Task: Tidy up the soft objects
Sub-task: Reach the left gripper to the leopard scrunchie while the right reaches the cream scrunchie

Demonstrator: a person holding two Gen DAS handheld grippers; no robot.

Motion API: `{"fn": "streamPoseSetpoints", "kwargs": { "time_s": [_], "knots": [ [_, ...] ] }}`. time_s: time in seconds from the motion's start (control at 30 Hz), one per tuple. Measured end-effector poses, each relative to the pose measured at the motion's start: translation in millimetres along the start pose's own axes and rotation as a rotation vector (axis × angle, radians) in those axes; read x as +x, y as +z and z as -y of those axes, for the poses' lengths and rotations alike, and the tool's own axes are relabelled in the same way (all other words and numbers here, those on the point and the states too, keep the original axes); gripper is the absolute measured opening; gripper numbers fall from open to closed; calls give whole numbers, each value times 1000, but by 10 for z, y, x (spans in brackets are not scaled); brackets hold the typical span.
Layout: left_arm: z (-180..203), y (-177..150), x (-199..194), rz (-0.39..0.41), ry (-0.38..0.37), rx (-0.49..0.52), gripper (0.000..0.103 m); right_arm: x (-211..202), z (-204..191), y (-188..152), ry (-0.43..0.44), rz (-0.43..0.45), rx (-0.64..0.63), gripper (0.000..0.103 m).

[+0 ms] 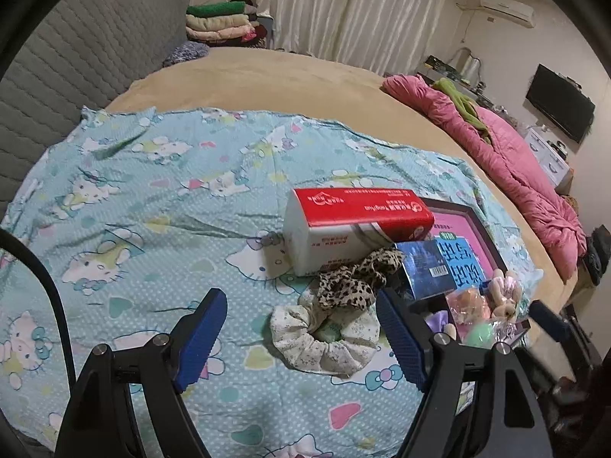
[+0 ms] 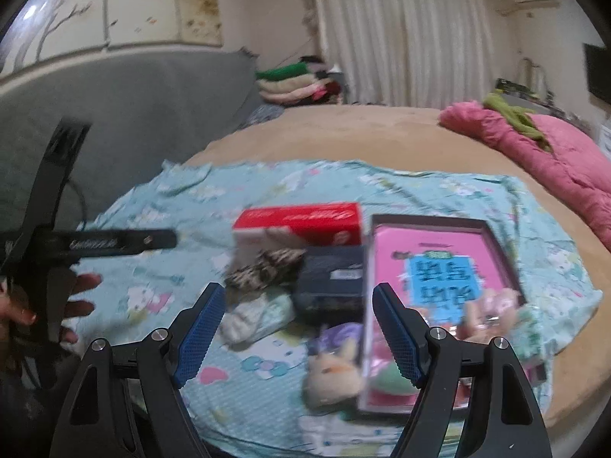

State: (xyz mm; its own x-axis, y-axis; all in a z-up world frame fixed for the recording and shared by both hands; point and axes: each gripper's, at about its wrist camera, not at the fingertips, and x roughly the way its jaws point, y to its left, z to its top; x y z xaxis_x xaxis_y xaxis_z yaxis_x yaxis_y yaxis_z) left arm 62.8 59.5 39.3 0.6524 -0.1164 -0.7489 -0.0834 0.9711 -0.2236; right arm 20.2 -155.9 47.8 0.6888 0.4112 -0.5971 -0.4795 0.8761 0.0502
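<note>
**Both claws open over the clutter on the bed**

In the left wrist view the left claw fills the bottom of the frame, its blue pads spread wide and holding nothing. A white scrunchie lies on the sheet between them at lower centre, touching neither pad. Just above it a leopard scrunchie leans against the tissue pack. Right of that sits a dark blue box, then a pink tray with small soft toys heaped at its near end.

In the blurred right wrist view the right claw is also open and empty at bottom centre. A plush toy lies on the sheet just left of the tray. At the left edge a hand holds the other gripper.

Farther back, a pink quilt runs along the right side of the bed, and folded blankets are stacked at upper centre.
</note>
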Motion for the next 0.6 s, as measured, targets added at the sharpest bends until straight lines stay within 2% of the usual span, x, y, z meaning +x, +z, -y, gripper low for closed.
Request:
{"fn": "streamPoseSetpoints", "kwargs": {
  "time_s": [0.17,0.33,0.6],
  "knots": [
    [84,-32,268,-55,-60,29,80,147,-143,-100,9,-42,-44,80],
    [231,-14,663,-124,-96,52,80,278,-111,-153,8,-73,-37,80],
    [395,100,1037,-168,-131,86,80,540,-147,-228,9,-127,-47,80]
  ]
}}
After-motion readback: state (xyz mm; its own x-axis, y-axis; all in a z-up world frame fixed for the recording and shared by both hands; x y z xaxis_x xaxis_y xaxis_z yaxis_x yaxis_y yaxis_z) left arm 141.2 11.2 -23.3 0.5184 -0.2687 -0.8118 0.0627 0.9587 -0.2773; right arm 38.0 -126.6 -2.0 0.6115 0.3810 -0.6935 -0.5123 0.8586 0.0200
